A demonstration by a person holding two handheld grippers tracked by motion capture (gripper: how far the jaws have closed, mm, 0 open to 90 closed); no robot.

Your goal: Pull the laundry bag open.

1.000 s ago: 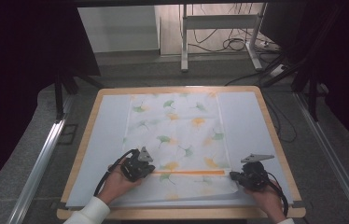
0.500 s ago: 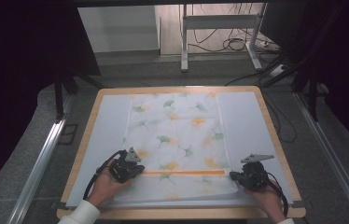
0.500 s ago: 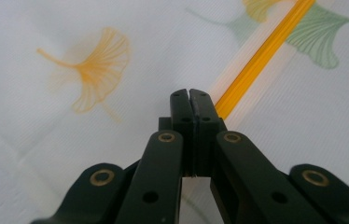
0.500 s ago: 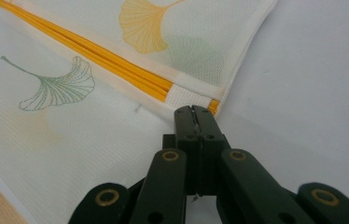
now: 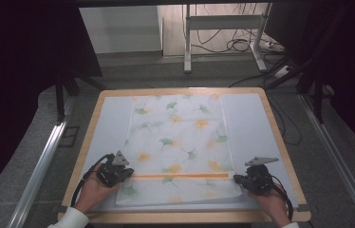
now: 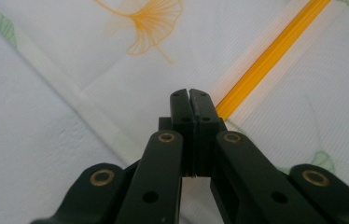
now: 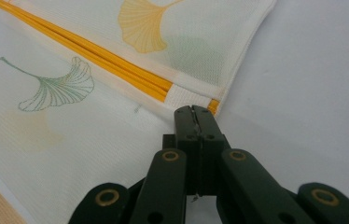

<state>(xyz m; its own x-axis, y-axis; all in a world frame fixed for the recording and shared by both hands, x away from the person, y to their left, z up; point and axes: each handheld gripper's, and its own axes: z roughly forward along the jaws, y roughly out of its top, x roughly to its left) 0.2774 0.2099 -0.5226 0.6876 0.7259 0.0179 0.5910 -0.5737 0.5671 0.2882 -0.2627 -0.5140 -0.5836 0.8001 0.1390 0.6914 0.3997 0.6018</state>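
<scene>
This is a lab or test room set up for recording, not a home. A wooden-edged table (image 5: 280, 142) with a pale mat stands on grey carpet (image 5: 33, 156), flanked by metal rails (image 5: 38, 171) on the floor. Beyond the table's far edge, loose cables (image 5: 237, 45) trail under a white metal frame (image 5: 223, 23), and dark curtains (image 5: 19, 47) close off both sides.
</scene>
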